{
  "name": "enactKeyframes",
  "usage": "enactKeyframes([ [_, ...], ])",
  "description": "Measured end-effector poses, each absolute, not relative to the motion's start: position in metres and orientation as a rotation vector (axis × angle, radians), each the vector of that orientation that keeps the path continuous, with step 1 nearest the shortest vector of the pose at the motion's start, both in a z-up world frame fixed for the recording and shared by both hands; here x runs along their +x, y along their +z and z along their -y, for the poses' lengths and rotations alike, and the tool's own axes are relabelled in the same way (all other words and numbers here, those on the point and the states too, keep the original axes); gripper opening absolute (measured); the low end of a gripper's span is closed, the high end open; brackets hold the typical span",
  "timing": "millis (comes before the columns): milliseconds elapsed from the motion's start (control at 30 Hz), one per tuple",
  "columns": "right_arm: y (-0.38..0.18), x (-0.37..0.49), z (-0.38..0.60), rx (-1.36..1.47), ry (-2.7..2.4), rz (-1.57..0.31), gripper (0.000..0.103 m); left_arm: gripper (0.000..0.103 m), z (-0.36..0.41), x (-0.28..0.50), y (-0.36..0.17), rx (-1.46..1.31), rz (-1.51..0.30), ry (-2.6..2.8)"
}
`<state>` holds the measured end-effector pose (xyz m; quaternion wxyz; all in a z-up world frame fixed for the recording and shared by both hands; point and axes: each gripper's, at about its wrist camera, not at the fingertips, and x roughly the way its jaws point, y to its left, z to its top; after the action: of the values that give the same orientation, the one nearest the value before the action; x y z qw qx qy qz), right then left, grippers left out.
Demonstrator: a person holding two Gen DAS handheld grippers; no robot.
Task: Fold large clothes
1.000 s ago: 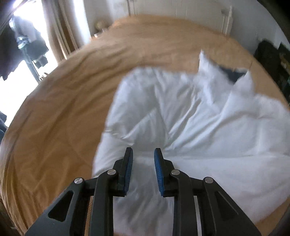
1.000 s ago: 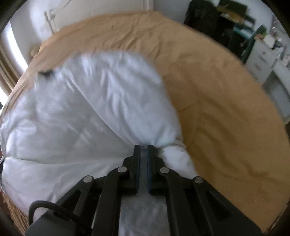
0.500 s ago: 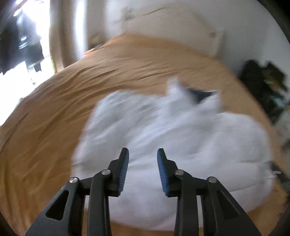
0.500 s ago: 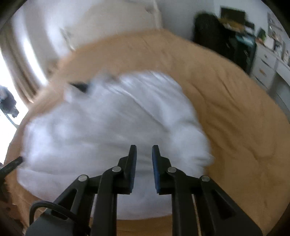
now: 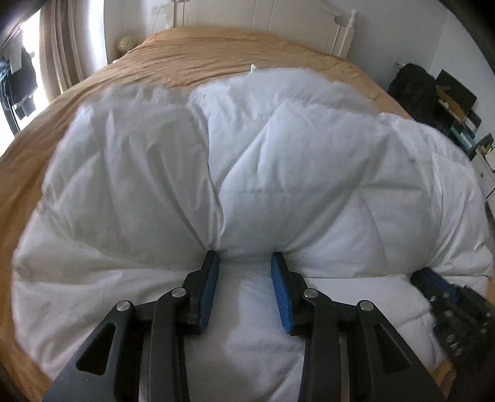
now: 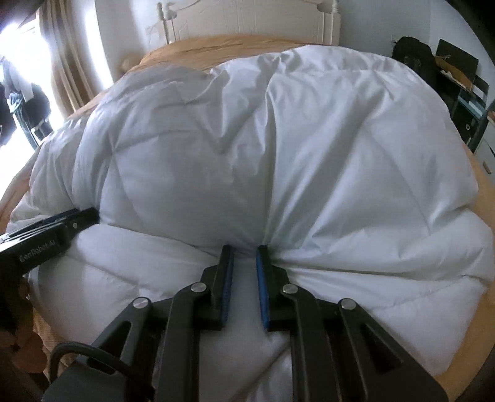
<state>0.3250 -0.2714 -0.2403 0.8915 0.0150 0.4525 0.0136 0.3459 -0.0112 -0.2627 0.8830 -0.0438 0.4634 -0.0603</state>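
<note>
Now both grippers, left (image 5: 244, 258) and right (image 6: 244, 249), fingers parted, rest on the white duvet (image 5: 278, 160).

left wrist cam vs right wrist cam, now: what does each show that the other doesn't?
Left wrist only: right gripper at the lower right edge, and a wide stretch of tan bedspread beyond the puffy white quilted duvet.

Right wrist only: left gripper entering from the left, with "GenRobot.AI" printed on its body.

Both: the duvet folded over on the bed, the white headboard, and each camera's own jaws open at the fold's near edge.
</note>
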Motion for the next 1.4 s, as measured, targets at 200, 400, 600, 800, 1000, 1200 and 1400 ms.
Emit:
enactKeyframes([
  [200,-0.171,0.355,0.279,0.09,0.034,-0.81,0.014,0.033,0.006,0.389,-0.194,-0.129,-0.806,-0.13],
  [400,-0.195,0.453,0.301,0.152,-0.014,-0.992,0.013,0.034,-0.003,0.462,-0.27,-0.011,-1.029,-0.061],
  [600,-0.241,0.473,0.303,0.165,-0.024,-1.118,0.011,0.03,0.002,0.477,-0.264,-0.009,-1.065,-0.064],
  [800,-0.184,0.496,0.278,0.163,0.035,-0.993,0.012,0.034,0.016,0.507,-0.251,-0.053,-1.066,-0.098],
  [1000,-0.256,0.547,0.256,0.155,0.005,-1.2,0.009,0.036,0.024,0.527,-0.295,0.03,-1.125,-0.038],
  [1200,-0.237,0.541,0.268,0.169,0.007,-1.179,0.008,0.036,0.009,0.517,-0.252,0.035,-1.056,-0.025],
  [1400,-0.173,0.52,0.317,0.213,-0.049,-1.047,0.013,0.046,-0.029,0.507,-0.238,0.034,-1.022,0.02],
])
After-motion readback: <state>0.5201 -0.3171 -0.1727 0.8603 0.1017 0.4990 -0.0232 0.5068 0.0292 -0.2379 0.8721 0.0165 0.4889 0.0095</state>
